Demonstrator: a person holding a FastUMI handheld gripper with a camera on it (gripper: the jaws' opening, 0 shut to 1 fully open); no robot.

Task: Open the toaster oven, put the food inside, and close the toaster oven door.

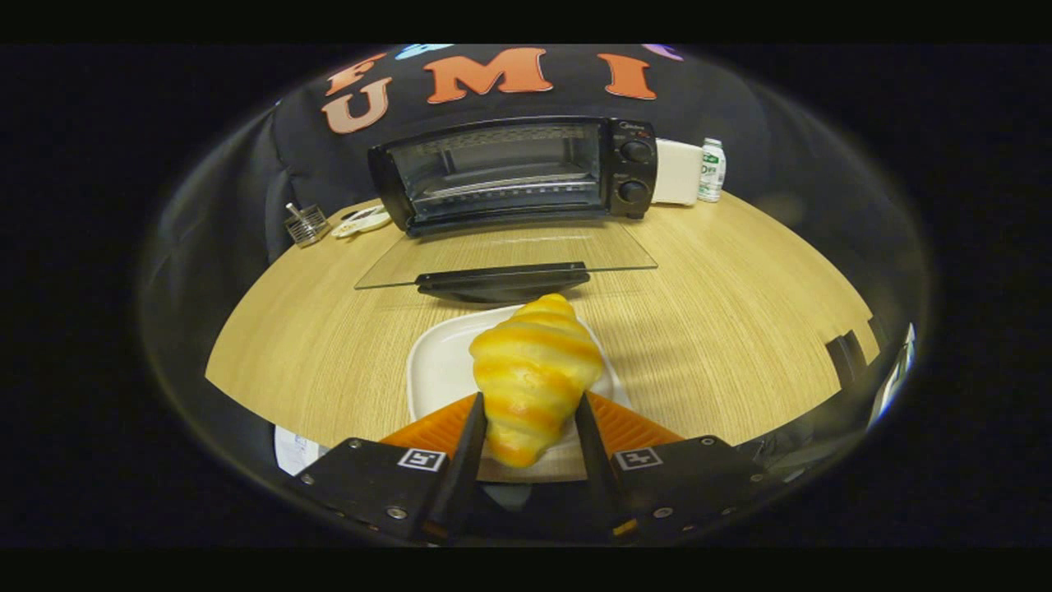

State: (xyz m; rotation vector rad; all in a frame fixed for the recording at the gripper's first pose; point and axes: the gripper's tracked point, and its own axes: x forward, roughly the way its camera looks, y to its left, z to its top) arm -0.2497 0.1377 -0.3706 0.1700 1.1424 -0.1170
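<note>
A golden croissant point(532, 374) sits between my two fingers, and my gripper point(530, 411) is shut on it, both fingers pressing its sides. It is over a white plate point(436, 362) on the wooden table; whether it is lifted off the plate I cannot tell. Beyond the plate the black toaster oven point(514, 173) stands at the back of the table. Its glass door point(509, 255) is folded down flat toward me, with the dark handle point(501, 279) at its near edge. The oven cavity with its wire rack is open to view.
Left of the oven stand a small metal holder point(306, 224) and a white flat item point(362, 220). To its right are a white box point(678, 171) and a small bottle point(712, 169). The wooden table point(740, 329) spreads out right of the plate.
</note>
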